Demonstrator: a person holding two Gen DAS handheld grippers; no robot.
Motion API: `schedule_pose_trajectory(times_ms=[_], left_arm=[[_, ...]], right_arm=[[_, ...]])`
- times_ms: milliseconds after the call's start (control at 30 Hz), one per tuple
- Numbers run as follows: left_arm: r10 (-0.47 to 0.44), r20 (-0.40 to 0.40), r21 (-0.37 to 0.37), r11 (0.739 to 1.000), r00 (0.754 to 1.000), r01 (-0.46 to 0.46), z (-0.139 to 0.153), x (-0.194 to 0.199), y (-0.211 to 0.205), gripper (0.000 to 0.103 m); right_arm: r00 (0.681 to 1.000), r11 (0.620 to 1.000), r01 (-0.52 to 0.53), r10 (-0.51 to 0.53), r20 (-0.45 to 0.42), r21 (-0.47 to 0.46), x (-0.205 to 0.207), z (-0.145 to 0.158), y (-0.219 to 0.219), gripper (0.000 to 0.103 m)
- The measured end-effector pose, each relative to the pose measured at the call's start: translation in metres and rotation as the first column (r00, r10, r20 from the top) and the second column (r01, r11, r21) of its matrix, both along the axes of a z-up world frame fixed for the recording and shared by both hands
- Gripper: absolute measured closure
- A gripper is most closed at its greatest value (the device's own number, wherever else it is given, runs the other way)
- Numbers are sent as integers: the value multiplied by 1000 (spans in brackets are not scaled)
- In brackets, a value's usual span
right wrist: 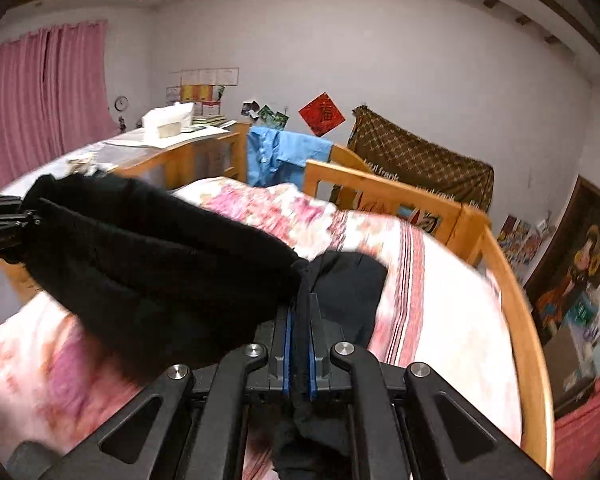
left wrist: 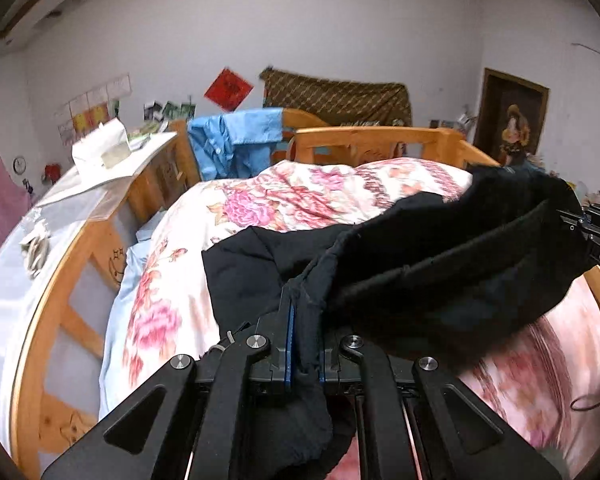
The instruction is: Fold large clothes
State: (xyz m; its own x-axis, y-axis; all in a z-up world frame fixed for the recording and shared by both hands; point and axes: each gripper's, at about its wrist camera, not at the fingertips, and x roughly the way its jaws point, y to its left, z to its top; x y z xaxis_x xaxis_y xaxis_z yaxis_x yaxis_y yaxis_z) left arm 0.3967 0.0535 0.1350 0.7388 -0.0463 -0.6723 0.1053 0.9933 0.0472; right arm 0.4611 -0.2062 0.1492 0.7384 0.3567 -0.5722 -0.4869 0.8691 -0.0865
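Black cloth fills the near view: a dark garment (left wrist: 440, 264) is pinched at one edge in the left claw (left wrist: 305, 344), clenched tight on the fabric, and at the other edge in the right claw (right wrist: 299, 344), likewise clamped on it. Between them the garment hangs stretched, its long axis running from claw to claw, lifted above the floral quilt (left wrist: 300, 196) while one end trails onto it. Around the quilt runs a wooden bed frame (right wrist: 516, 300), with a blue shirt (left wrist: 236, 140) draped over its headboard.
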Motion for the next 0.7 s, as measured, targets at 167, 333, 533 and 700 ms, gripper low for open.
schedule_pose_trajectory(times_ms=[167,333,533,700], left_arm=[[30,-86,-56,998,996,-35,-12,94,23,97],[10,-114,-36,999,993,-15,-29,139,32,97],[-17,-180,-38,999,984,10,-65,171,45,97],[-41,-239,-44,999,970,31,-94,198,51,96]], right_arm=[[999,1000,19,-19,-37,-15,90,-27,19,97],[996,999,37,-40,-74,-34,135,-55,31,97],[991,997,63,-67,-113,-44,162,-88,46,97],[984,995,84,-92,-153,-57,178,-117,52,96]])
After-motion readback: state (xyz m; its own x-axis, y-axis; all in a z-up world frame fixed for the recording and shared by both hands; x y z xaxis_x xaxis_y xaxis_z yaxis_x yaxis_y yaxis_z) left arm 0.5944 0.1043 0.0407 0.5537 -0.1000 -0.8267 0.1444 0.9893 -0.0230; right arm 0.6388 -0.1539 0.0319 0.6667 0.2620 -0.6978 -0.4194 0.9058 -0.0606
